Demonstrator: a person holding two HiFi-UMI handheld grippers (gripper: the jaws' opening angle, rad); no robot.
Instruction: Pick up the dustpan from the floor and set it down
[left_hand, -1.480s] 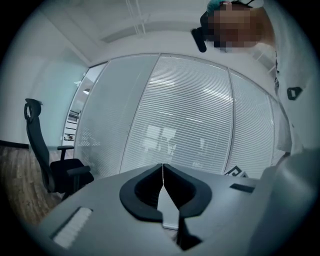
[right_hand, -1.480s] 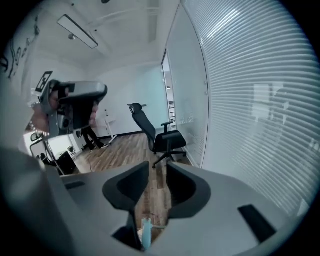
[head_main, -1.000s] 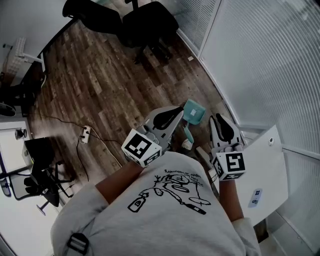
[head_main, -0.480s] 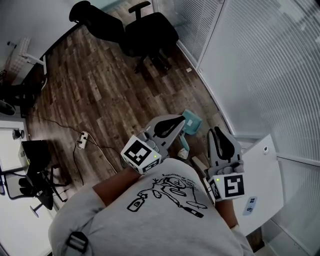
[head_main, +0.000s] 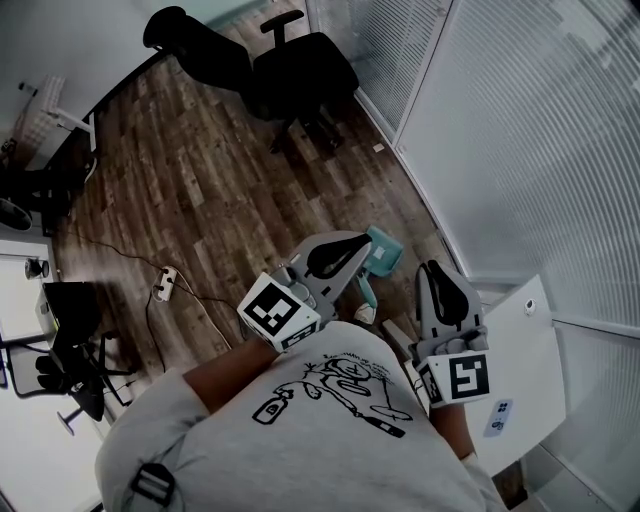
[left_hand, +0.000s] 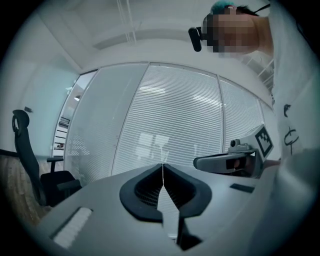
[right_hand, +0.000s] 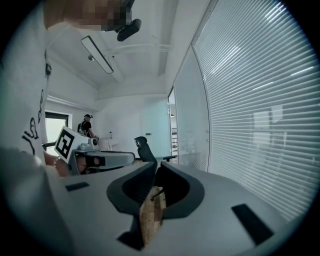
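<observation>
Since a second ago both grippers have risen from the floor. The right gripper, lower right of centre, has just been closing its jaws to a slim, empty gap. The left gripper, at centre, points level with its jaws pressed together on nothing. The teal dustpan lies on the floor just past its tip, unheld.

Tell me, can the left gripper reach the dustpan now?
Probably not yet: the left gripper is shut and aimed level at the blinds, with the dustpan on the floor below. Nothing blocks it; it must dip and open.
</observation>
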